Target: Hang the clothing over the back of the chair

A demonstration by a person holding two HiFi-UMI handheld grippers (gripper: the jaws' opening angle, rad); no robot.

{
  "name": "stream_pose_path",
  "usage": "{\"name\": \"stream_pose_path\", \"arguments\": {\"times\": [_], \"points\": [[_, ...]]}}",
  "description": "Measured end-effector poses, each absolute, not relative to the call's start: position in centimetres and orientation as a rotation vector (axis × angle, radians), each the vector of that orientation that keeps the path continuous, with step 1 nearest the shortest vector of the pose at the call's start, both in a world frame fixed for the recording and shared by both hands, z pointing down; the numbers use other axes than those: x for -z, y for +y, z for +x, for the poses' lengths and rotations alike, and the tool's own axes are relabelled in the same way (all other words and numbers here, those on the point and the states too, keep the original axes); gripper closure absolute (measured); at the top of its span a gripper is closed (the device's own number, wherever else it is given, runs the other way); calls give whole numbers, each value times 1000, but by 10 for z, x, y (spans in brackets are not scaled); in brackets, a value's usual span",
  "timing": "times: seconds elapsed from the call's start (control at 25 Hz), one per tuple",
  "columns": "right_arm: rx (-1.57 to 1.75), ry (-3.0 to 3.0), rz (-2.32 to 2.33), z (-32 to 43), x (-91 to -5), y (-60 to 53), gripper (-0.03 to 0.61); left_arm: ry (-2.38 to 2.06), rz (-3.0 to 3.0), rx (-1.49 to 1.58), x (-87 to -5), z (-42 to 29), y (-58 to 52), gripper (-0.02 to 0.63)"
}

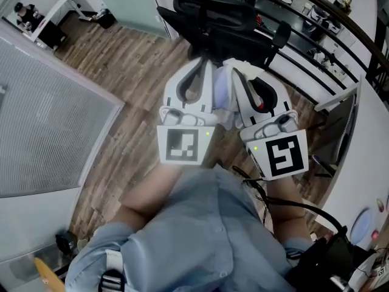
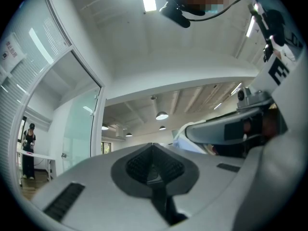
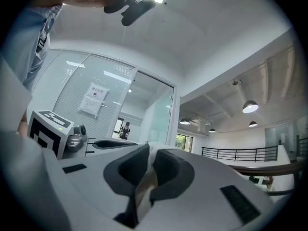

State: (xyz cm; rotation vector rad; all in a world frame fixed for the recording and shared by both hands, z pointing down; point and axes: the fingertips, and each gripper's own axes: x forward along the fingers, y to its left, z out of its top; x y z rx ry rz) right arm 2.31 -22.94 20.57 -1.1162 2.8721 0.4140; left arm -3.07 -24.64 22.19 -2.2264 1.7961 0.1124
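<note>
Clothing [image 1: 223, 96], pale and bunched, hangs just in front of the black chair [image 1: 225, 23], near its back. The right gripper [image 1: 236, 73] pinches a fold of it. The left gripper [image 1: 203, 62], close alongside, has its jaws pressed together with no cloth showing between them.

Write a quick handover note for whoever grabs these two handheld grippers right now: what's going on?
Left gripper: jaws together, no cloth visible between them.
Right gripper: jaws shut on a pale fold of the clothing.
Clothing: bunched between the two grippers, held up off the floor.
Chair: black, just ahead, no cloth on it.
Done: clothing lifted. Left: drape it over the chair back, release.
</note>
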Motion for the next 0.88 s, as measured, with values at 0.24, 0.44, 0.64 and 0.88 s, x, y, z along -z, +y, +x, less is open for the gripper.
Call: {"name": "stream_pose_path", "arguments": {"times": [0.24, 0.44, 0.64, 0.88], "points": [[-435, 2885, -1063, 8, -205, -256, 552, 1837, -2184, -144, -220, -48, -269, 601], [-442, 2896, -1051, -7, -207, -272, 552, 1846, -2188, -133, -225, -63, -287, 601], [-429, 2901, -1056, -19, -212, -291, 552, 1845, -2204, -143, -229, -73, -308, 601], [-449, 2949, -998, -40, -203, -306, 552, 1864, -2214, -153, -233, -92, -329, 601]]}}
